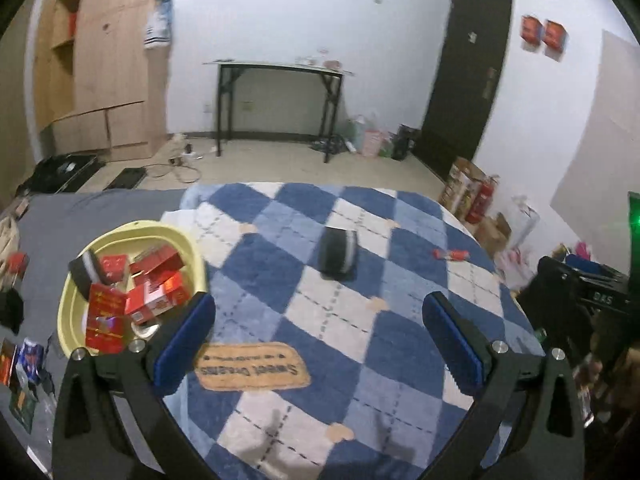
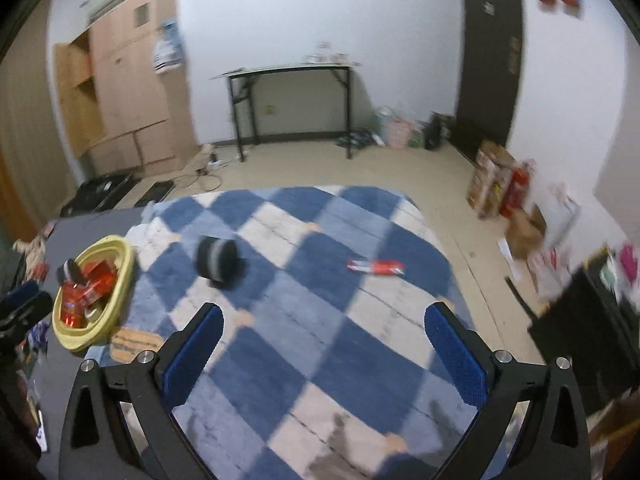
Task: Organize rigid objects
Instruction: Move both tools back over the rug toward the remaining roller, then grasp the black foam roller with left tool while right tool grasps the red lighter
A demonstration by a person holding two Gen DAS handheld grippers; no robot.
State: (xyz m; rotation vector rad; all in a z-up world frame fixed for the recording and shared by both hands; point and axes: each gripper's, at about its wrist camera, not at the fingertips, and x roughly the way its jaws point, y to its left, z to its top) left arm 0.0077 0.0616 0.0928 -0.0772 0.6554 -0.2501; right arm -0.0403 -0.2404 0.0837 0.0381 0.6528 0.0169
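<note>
Two grippers: left gripper (image 1: pixel 318 314) and right gripper (image 2: pixel 324 326) both spread wide, empty.
Yellow plastic basin (image 1: pixel 76 292): left, holding red boxes (image 1: pixel 154 292).
Black cylinder (image 1: pixel 338 254): far on blue checked rug (image 1: pixel 320 344).
Red packet (image 1: pixel 450 255): right.

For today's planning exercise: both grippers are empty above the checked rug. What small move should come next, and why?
Probably bring the open right gripper down over the black cylindrical object: it and a red packet lie loose on the rug, outside the yellow plastic basin.
</note>
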